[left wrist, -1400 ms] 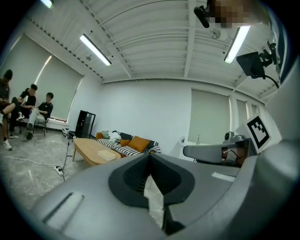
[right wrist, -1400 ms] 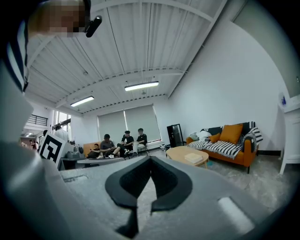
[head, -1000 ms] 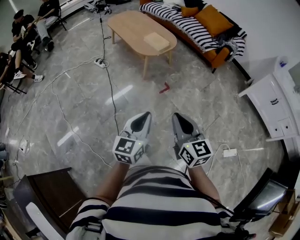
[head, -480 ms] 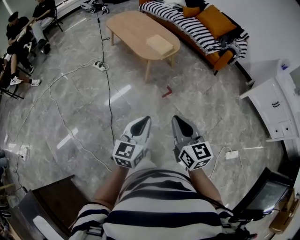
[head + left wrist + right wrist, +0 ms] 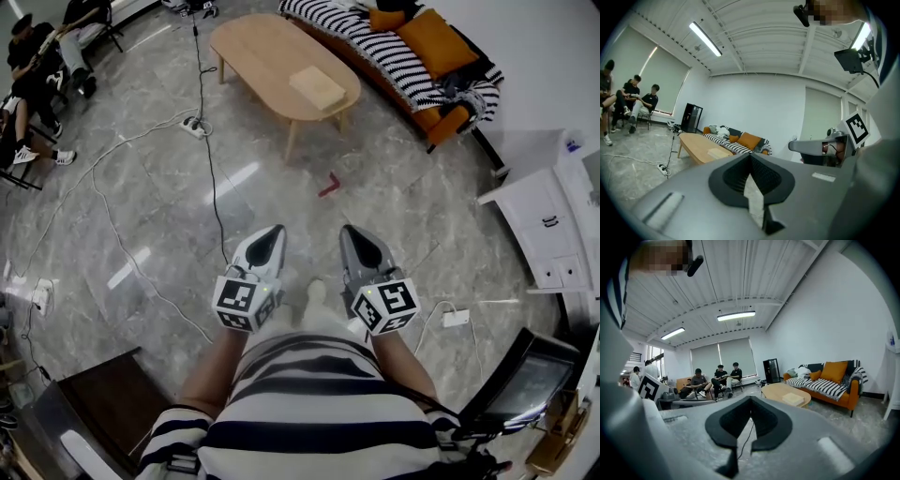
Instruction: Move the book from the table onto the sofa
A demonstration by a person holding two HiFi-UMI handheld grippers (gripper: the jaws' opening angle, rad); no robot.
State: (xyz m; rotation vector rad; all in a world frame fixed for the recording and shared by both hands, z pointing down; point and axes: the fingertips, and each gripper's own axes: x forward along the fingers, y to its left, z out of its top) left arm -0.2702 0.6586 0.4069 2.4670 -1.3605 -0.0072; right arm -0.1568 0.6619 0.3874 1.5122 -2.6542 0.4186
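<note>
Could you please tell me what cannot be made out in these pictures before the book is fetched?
- Book, cover and title: too small in every view.
- Sofa, far end: cut off by the head view's top edge.
- Floor beneath the person: hidden by the striped shirt in the head view.
- Table, far legs: hidden under its top in the head view.

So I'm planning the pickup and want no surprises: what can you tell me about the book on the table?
The book looks like a pale, cream-coloured rectangular block. It is fairly thick, closed and lying flat. It sits on the light wooden oval table, near the end closest to the person, on the side toward the sofa. Only the tabletop touches it, and nothing lies on it or against it. No cover print or spine detail can be made out from here.
</note>
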